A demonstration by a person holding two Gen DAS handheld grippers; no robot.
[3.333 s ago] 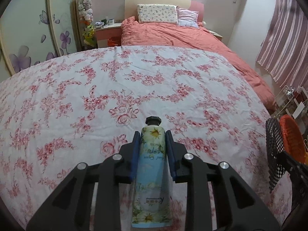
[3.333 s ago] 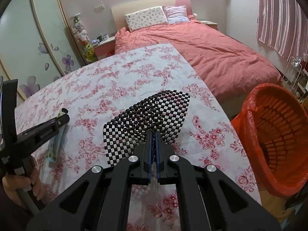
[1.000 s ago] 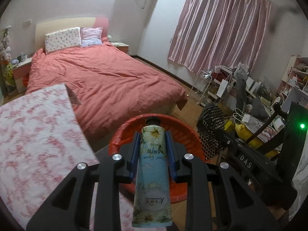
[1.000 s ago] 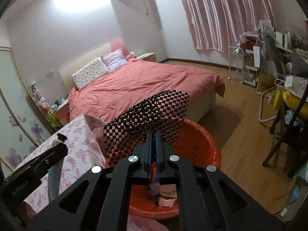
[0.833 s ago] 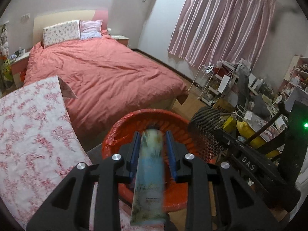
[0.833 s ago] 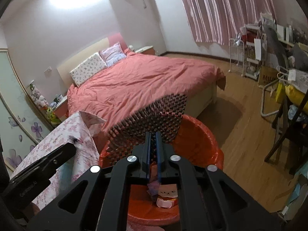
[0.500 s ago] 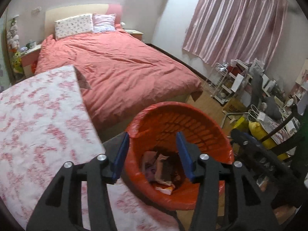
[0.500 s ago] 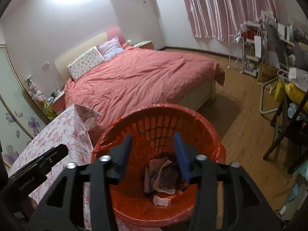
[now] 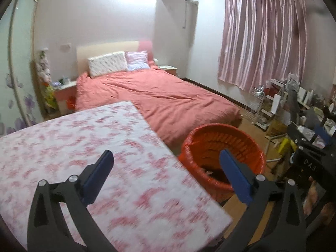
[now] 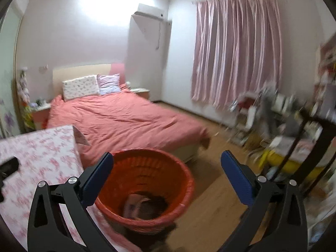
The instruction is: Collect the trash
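Orange bin (image 9: 222,138) is standing on the floor just right of the floral surface (image 9: 105,147), behind the spread, empty left claw (image 9: 166,159). Spread right claw (image 10: 167,159) is hovering above it, trash (image 10: 145,206) lying inside.

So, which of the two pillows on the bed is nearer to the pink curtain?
The pale striped pillow. It lies on the curtain side of the bed, while the white flowered pillow sits beside it, farther from the curtain.
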